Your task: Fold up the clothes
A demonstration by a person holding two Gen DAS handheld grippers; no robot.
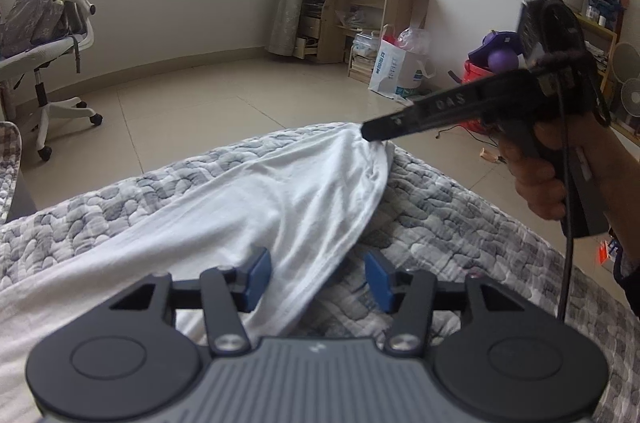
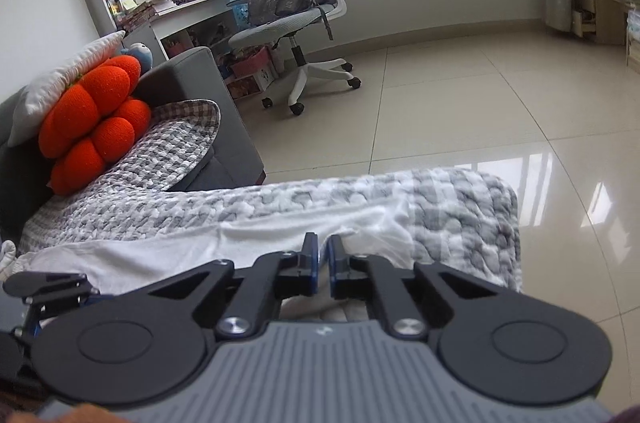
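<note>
A white garment [image 1: 260, 191] lies spread over a grey quilted blanket [image 1: 460, 215]. One corner of it is lifted into a peak at the far edge. My right gripper [image 1: 366, 134], held by a hand, is shut on that raised corner. In the right wrist view its jaws [image 2: 323, 255] stand almost together, with the white garment [image 2: 160, 251] pinched between them. My left gripper [image 1: 318, 279] is open, low over the near part of the garment. A fold of cloth lies between its blue pads [image 1: 256, 279], and neither pad presses on it.
The blanket [image 2: 460, 207] covers a sofa seat that ends at a tiled floor [image 2: 500, 103]. An office chair [image 2: 296, 23] carrying a backpack stands beyond, with an orange pumpkin cushion [image 2: 92, 127] on the sofa to the left. A paper bag [image 1: 396, 67] and wooden shelves [image 1: 360, 3] stand by the far wall.
</note>
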